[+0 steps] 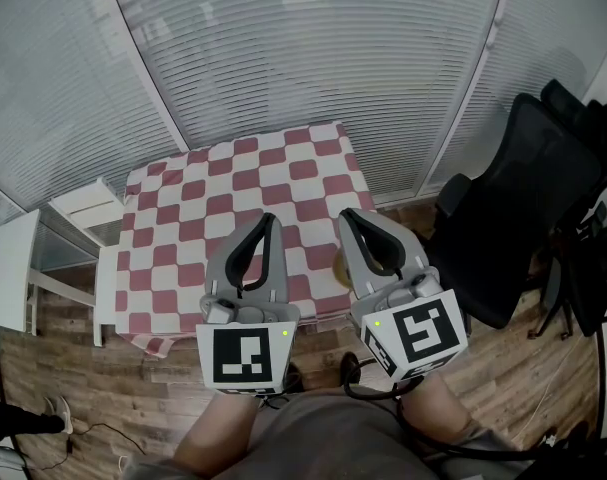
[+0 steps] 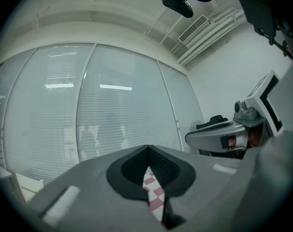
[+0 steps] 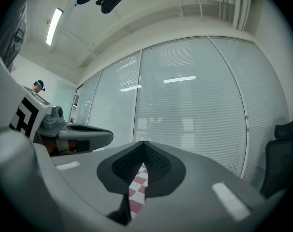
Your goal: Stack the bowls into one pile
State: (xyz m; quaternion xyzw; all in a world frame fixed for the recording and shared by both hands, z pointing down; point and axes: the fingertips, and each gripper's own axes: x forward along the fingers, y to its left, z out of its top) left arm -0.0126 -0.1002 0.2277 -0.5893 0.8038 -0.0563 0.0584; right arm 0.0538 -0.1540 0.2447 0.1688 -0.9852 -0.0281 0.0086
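Bowls barely in my sight
One tan curved sliver (image 1: 340, 268) shows near the checked table's (image 1: 233, 188) front edge, half hidden behind my right gripper (image 1: 349, 215); I can't tell more.

Checkered table (image 1: 233, 198) open ahead; black chair (image 1: 503, 233) crowds right.

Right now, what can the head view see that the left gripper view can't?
Only the head view shows the brown wooden floor and the left gripper's black-and-white marker cube. Only the left gripper view shows the white ceiling's slatted vent and a black camera overhead. Both show the red-and-white checked tablecloth, the blind-covered glass wall and the shut right gripper.
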